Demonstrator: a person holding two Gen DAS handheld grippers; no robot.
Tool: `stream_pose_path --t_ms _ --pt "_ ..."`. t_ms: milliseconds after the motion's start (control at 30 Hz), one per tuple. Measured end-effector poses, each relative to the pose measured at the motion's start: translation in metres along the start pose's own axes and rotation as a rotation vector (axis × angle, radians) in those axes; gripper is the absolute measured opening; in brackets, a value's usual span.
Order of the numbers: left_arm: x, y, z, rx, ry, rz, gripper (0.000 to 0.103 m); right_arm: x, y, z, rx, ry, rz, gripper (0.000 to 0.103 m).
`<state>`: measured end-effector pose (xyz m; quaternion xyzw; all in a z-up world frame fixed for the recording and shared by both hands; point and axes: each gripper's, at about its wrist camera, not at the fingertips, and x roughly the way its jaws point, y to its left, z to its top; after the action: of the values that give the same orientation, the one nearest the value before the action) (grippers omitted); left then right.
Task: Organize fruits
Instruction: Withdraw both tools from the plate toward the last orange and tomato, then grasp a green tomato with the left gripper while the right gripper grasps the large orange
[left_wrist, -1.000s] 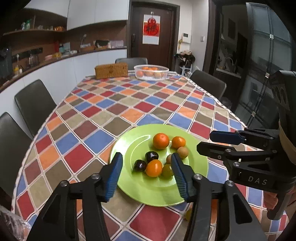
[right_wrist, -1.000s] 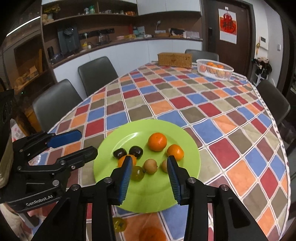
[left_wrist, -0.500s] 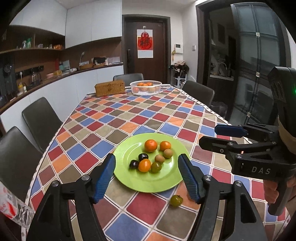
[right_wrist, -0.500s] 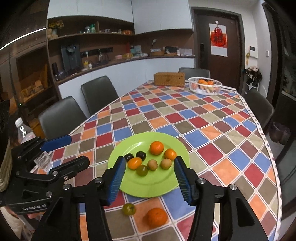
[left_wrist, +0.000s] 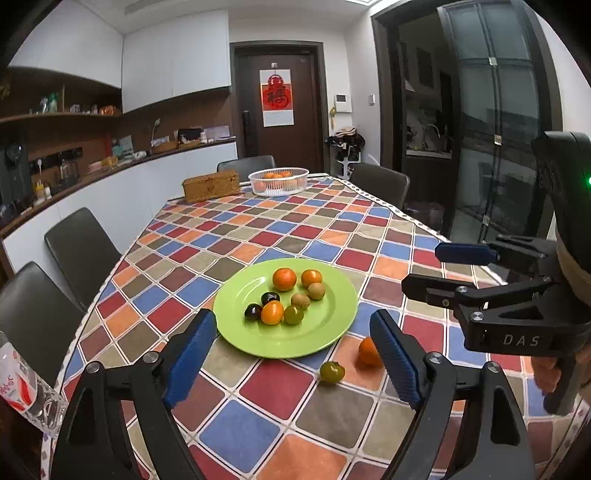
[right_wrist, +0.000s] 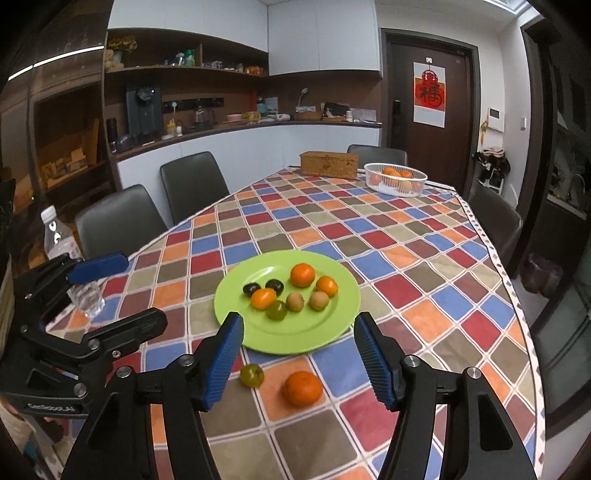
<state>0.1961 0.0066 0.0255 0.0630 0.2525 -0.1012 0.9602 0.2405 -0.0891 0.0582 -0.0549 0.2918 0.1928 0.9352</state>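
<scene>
A green plate (left_wrist: 325, 332) (right_wrist: 332, 325) on the checked tablecloth holds several small fruits: oranges, dark plums, brown kiwis and a green tomato. Off the plate, near its front edge, lie a green tomato (left_wrist: 331, 371) (right_wrist: 252, 375) and an orange (left_wrist: 368, 351) (right_wrist: 303, 388). My left gripper (left_wrist: 293, 358) hovers above the near table edge, its jaws opening with nothing between them. My right gripper (right_wrist: 300, 360) hangs beside it, jaws also opening and empty; the loose fruits lie on the cloth below and ahead of it. Each gripper shows in the other's view (left_wrist: 443, 269) (right_wrist: 118, 291).
A white basket (left_wrist: 279, 181) (right_wrist: 395, 179) with oranges and a wicker box (left_wrist: 211, 185) (right_wrist: 328, 165) stand at the table's far end. A plastic water bottle (left_wrist: 22, 387) (right_wrist: 70, 266) stands at the near left corner. Dark chairs (left_wrist: 79, 247) line both sides.
Both grippers have pulled back and up from over the plate, and their jaws have spread wider. The loose tomato and orange in front of the plate have come into view.
</scene>
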Motion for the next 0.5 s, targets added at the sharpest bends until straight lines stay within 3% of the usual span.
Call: stream_pose_path --t_ms 500 --pt "0.015 -0.021 -0.036 0.141 0.015 -0.058 0.085 0.002 0.008 -0.041 -0.1 0.048 -0.058 0.063"
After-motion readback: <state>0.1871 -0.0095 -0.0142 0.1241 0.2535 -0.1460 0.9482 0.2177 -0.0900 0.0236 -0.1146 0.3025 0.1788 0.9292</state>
